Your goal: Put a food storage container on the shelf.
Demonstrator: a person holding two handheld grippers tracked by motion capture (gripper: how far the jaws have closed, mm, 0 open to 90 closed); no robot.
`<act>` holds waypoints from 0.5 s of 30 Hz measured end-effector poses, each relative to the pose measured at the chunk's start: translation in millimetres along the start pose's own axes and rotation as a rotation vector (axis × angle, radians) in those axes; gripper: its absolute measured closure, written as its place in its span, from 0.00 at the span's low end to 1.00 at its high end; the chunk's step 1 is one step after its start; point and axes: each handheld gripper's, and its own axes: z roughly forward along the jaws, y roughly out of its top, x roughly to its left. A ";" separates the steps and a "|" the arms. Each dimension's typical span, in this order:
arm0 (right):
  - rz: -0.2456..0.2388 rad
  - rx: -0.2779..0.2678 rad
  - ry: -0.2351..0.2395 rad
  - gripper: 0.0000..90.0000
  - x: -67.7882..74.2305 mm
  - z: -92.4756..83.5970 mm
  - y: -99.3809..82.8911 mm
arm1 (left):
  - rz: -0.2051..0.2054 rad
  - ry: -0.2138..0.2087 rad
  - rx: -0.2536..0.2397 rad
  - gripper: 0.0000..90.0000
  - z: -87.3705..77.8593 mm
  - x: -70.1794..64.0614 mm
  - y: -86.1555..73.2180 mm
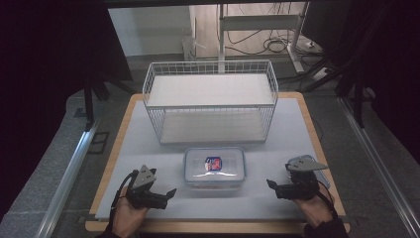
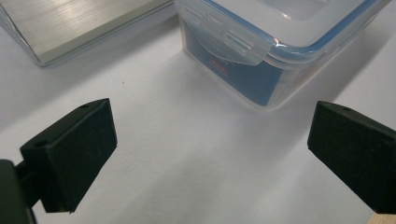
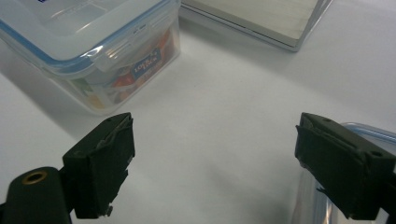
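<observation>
Resting low on the near part of the white table [image 1: 148,148], the left gripper [image 1: 171,192] and the right gripper [image 1: 271,184] point inward at each other from either side. Both stand wide apart in their own views, with bare table between the jaws and nothing held. Between the two grippers, a little farther on, sits the clear lidded container [image 1: 215,166], blue-rimmed, its lid on and a side latch folded down in the left gripper view [image 2: 243,44]. A second clear lid edge [image 3: 369,133] lies just under the right gripper. Behind the container stands a white wire basket [image 1: 210,101], upright near the table's far edge.
</observation>
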 end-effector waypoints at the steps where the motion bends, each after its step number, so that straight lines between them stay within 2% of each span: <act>1: 0.000 0.000 0.000 0.13 0.0 0.0 0.0 | 0.000 0.000 0.000 0.02 0.0 0.0 0.0; 4: 0.013 0.000 0.027 0.10 0.4 2.5 1.6 | -0.009 -0.019 0.015 0.03 1.5 -0.7 2.7; 7: 0.004 0.003 0.037 0.09 1.8 4.6 2.8 | -0.019 -0.029 0.015 0.03 2.0 -0.1 4.7; 8: -0.007 0.006 0.056 0.08 3.5 7.2 5.1 | -0.025 -0.036 0.014 0.03 2.2 1.3 6.6; 12: -0.004 0.003 0.081 0.07 4.9 9.8 9.2 | -0.044 -0.048 0.001 0.03 1.8 6.0 13.0; 15: 0.006 -0.019 0.116 0.07 7.4 14.6 16.4 | -0.063 -0.064 -0.010 0.03 2.3 9.5 19.6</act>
